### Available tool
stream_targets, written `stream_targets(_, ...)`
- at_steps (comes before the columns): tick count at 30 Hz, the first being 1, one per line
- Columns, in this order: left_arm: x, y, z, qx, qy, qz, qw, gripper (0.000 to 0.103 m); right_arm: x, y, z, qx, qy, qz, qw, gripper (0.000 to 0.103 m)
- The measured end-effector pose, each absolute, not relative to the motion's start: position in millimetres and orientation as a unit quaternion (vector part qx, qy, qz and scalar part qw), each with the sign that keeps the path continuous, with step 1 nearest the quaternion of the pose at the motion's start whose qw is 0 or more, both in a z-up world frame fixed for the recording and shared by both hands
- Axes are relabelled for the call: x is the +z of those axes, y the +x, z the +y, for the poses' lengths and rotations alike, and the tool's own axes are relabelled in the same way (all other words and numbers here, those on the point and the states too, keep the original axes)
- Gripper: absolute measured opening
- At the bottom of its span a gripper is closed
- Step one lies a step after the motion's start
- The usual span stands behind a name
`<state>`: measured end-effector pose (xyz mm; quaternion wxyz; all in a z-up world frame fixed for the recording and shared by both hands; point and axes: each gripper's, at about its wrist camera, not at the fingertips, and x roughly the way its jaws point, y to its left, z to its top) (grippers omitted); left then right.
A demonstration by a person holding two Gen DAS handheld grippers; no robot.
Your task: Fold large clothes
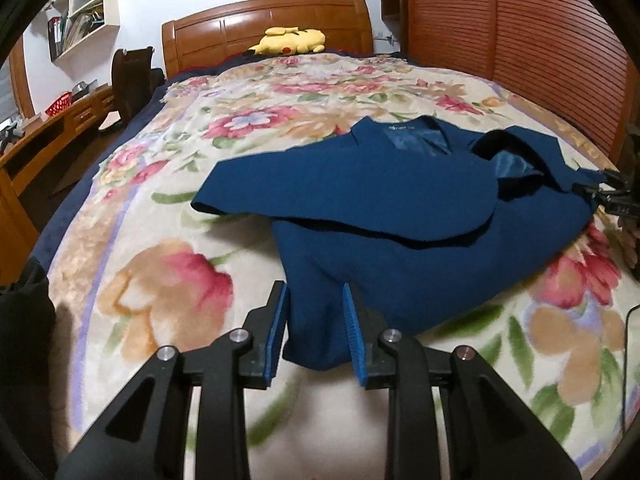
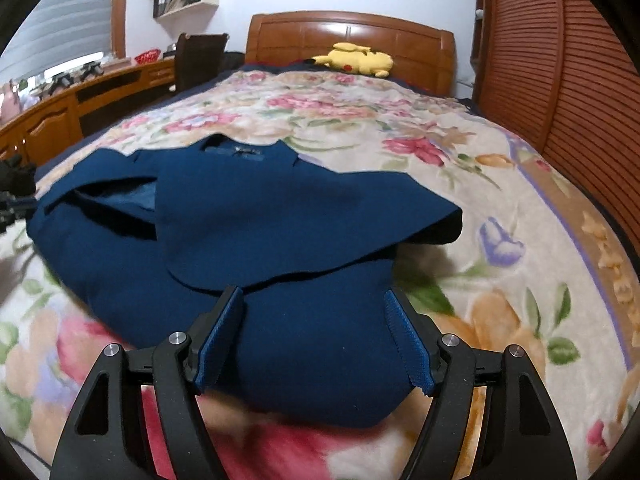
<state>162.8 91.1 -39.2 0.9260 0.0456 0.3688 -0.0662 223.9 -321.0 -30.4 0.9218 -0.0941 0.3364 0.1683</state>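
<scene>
A dark blue jacket (image 1: 400, 216) is lying partly folded on the floral blanket (image 1: 168, 184) of the bed, toward the bed's near edge, its collar pointing at the wooden headboard (image 1: 264, 24). One sleeve is lying folded across its front. The left tool (image 1: 316, 300) is sitting at the jacket's near hem with a corner of cloth between its blue pads, which are standing apart and not pressing it. The right tool (image 2: 316, 300) is spreading wide over the hem, pads clear of the cloth. A yellow plush toy (image 2: 354, 60) is resting by the headboard.
</scene>
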Motion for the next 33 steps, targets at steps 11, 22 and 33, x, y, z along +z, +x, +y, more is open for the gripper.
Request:
stream_targets(11, -43, 156, 73, -0.069, 0.034, 0.376, 0.923, 0.032, -30, 219, -332, 0.168, -0.085, 0.341, 0.921, 0.075)
stream_targets(22, -62, 166, 70, -0.052, 0.034, 0.389, 0.919, 0.033, -40, 218, -334, 0.189, -0.061, 0.361, 0.911, 0.075)
stream_targets(33, -69, 169, 74, -0.058, 0.020, 0.388, 0.920, 0.034, -57, 226, -330, 0.213, -0.057, 0.401, 0.889, 0.075)
